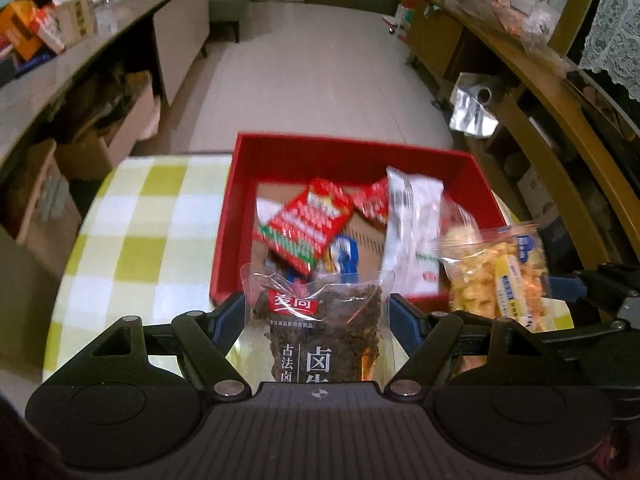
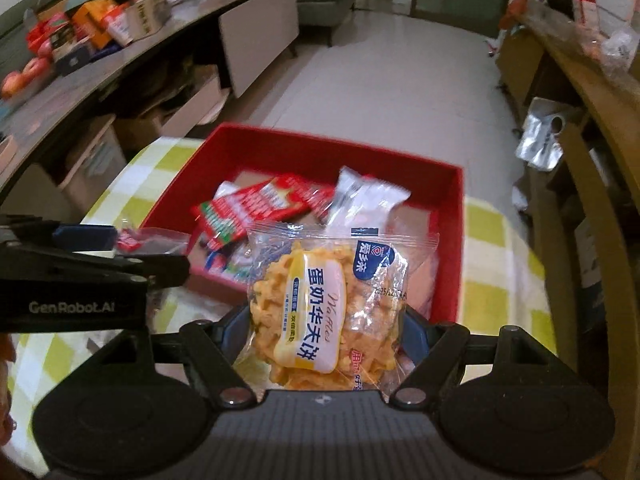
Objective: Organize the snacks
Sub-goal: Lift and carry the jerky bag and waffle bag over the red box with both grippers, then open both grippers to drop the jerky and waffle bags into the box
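The left gripper point(image 1: 318, 312) is clamped on a clear pouch of dark braised meat point(image 1: 324, 332), held just short of the near wall of the red box point(image 1: 352, 156); the right gripper point(image 2: 326, 320) is clamped on a packet of yellow waffles point(image 2: 324, 312), likewise poised at the box's near edge. The box sits on a tabletop with a yellow-and-white checked cloth point(image 1: 148, 216); inside lie red packets point(image 1: 304, 224) and a white packet point(image 1: 412, 216), loosely piled. By my reading, the step in hand is delivery, both snacks carried toward the box and neither released; the next move calls for bringing each gripper over the near wall, finding a bare patch beside the pile, then parting the fingers one gripper at a time so the packets do not collide.
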### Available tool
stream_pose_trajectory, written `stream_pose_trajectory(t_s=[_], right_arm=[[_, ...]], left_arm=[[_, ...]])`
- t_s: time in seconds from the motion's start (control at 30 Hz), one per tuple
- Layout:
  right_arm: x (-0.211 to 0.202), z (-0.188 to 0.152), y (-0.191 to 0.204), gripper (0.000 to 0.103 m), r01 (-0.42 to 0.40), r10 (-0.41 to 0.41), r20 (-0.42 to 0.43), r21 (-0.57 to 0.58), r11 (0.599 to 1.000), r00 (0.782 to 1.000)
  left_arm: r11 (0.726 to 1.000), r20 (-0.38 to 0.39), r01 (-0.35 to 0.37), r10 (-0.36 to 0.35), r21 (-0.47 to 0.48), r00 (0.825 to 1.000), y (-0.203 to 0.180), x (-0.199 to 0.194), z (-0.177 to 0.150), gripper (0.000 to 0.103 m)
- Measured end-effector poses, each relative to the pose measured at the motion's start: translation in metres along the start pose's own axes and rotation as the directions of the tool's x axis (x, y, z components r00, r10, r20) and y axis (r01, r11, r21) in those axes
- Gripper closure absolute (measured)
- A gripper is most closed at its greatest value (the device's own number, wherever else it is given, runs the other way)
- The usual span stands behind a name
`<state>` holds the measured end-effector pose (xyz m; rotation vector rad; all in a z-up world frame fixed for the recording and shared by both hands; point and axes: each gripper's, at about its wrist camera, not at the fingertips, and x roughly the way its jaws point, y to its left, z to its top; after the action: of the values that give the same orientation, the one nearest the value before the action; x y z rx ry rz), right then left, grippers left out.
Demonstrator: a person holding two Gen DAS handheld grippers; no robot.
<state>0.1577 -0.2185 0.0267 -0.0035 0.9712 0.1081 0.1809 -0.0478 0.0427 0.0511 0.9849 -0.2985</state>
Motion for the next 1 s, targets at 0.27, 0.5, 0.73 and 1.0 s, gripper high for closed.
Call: stream_pose_trajectory(t_s=[0.27,0.5,0.73,1.0], right_arm=[[0.024,0.032,-0.027,0.021,0.038,-0.039,0.02,0.054,0.998,0.999],[0.042,0.055,-0.036,0.021,0.048,-0.051,0.048,0.054,0.997,0.998],[0.067,0.066,-0.036,0.021,0.037,-0.04,0.047,0.059,0.998,0.998],[0.078,0.071,-0.035,0.019,0.036,-0.041,0.06,0.073,0.997,0.997]], left_arm=[[1.0,0.022,-0.024,0.024,-0.005,0.999,-0.008,0.028,0.032,0.023],[0.998,0.041,-0.061,0.06,0.019,0.997,-0.011,0.047,0.049,0.023],[0.996,0.032,-0.091,0.091,0.01,0.995,-0.004,0.067,0.059,0.023],[0.994,0.026,-0.11,0.11,-0.016,0.994,0.007,0.079,0.064,0.017]])
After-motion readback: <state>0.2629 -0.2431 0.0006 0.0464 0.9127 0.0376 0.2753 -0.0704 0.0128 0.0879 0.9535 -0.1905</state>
